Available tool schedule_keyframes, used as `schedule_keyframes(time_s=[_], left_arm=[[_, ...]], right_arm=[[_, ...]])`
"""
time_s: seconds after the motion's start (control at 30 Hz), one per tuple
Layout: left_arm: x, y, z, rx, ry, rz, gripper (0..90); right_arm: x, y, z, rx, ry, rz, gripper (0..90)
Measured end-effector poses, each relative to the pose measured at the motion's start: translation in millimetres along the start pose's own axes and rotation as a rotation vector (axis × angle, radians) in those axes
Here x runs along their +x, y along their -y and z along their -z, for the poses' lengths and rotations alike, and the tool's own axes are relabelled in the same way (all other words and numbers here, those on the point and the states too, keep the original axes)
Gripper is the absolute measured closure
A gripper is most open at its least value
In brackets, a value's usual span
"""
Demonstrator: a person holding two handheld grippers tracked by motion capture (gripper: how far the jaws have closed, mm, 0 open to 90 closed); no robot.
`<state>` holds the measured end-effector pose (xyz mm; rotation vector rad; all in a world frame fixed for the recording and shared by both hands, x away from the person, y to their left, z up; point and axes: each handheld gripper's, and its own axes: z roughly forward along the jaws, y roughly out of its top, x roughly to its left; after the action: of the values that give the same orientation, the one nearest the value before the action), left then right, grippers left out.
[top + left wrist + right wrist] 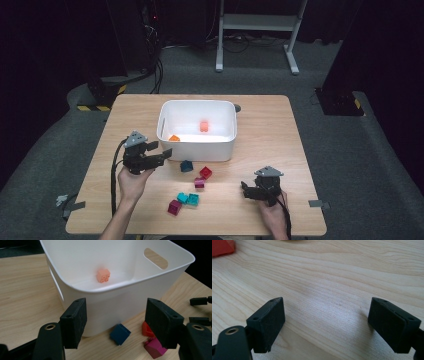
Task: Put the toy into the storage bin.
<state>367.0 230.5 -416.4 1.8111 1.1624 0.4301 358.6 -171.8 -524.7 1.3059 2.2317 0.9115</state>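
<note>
A white bin stands mid-table with a salmon brick and an orange brick inside. My left gripper is open beside the bin's front left corner and holds nothing. In the left gripper view the gripper faces the bin wall, with the salmon brick beyond the rim and a dark blue brick low between the jaws. Loose on the table lie a dark blue brick, a red one, and magenta and teal ones. My right gripper rests open at the front right, empty over bare wood.
In the left gripper view a red brick and a magenta brick lie by the right jaw, with the other gripper farther off. A red brick corner shows at the top left of the right gripper view. Tape strips mark the table's edges.
</note>
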Motion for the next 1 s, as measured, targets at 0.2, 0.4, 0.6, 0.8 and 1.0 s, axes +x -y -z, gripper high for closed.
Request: schedule_keyframes(time_s=[0.2,0.4,0.6,0.8,1.0], left_arm=[[-2.7,18.6,-13.8,0.026,0.018,0.027,33.6],[-9.0,34.0,-35.3,0.082,-0.008,0.002,33.7],[-12.5,41.7,-50.6,0.105,-0.003,0.004,32.3],[-13.5,47.0,-66.7,0.143,0.003,0.008,30.6],[-12.9,50.9,-80.5,0.173,-0.001,0.014,31.8]], right_arm=[[0.0,0.0,0.0,0.000,0.000,0.000,13.8],[0.0,0.0,0.0,0.000,0.000,0.000,13.8],[0.0,0.0,0.0,0.000,0.000,0.000,13.8],[0.1,0.0,0.0,0.000,0.000,0.000,13.8],[0.1,0.0,0.0,0.000,0.000,0.000,13.8]])
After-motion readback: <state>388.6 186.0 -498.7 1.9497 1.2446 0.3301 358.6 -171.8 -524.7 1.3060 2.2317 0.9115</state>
